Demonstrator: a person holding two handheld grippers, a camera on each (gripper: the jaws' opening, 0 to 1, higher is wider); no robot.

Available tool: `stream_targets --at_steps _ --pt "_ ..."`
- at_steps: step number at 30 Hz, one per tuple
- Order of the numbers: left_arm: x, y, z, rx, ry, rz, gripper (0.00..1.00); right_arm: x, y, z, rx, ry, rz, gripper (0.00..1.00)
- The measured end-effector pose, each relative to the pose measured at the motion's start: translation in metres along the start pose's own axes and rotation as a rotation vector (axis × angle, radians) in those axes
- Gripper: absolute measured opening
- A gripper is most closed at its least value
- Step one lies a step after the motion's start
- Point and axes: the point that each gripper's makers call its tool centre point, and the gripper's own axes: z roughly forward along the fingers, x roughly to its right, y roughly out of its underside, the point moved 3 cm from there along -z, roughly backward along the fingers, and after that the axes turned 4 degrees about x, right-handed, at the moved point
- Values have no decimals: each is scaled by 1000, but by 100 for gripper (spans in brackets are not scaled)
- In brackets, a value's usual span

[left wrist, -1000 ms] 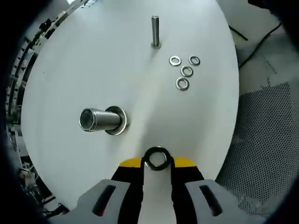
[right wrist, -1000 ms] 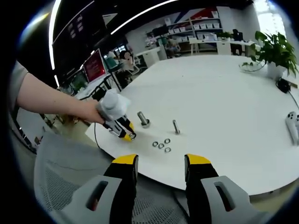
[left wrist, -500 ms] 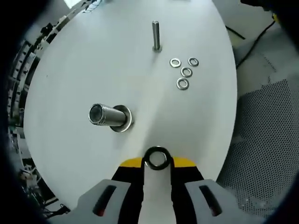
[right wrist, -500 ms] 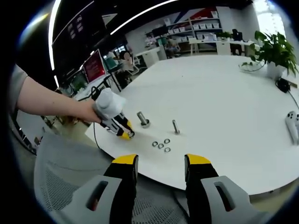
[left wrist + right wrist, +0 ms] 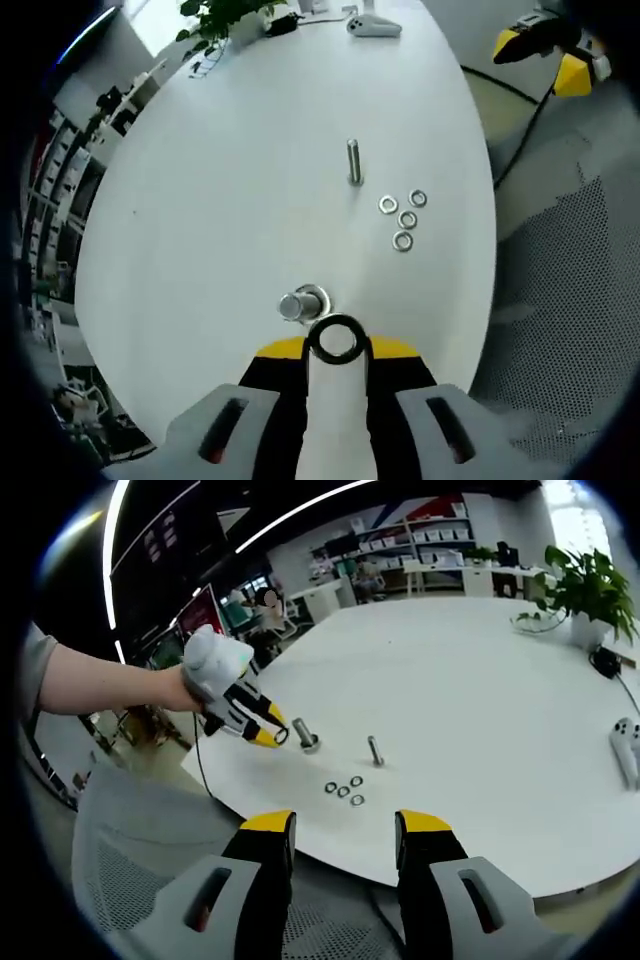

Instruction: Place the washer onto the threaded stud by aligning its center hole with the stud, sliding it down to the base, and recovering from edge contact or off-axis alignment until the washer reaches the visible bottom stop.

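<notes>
1. Left gripper view: I see my left gripper (image 5: 336, 352) at the bottom of the picture, its yellow-tipped jaws clenched on a washer (image 5: 336, 339) that stands out past the tips with its hole facing the camera.
2. Just beyond the held washer stands the thick threaded stud (image 5: 298, 305) on its flange, seen almost end-on. The washer sits just beside the stud's top, a little off to the right of it, and I cannot tell whether the two touch.
3. Farther up the white table (image 5: 220, 180) a thin stud (image 5: 353, 161) stands upright, and near it to the right lie four loose washers (image 5: 403, 217) in a small cluster.
4. At the table's far end I make out a plant (image 5: 225, 15) and a white controller (image 5: 372, 25). Past the right edge I see a mesh chair seat (image 5: 560, 300) and the yellow tips of my right gripper (image 5: 545, 55).
5. Right gripper view: my right gripper (image 5: 342, 845) rises from the bottom with its jaws released and a clear gap between them, nothing held, hanging over the chair well short of the table.
6. Across the table edge a hand (image 5: 185, 692) holds the left gripper tilted down, with the washer at its tip just beside the top of the thick stud. The thin stud and the loose washers lie to its right.
</notes>
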Motion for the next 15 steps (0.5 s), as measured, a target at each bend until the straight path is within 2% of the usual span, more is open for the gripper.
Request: stream_targets --at_steps 8,15 --pt "-14 -14 -1 26 -20 8 19 0 0 0 3 1 3 42" --pt "-22 -17 5 21 -17 -9 19 0 0 0 3 0 4 42"
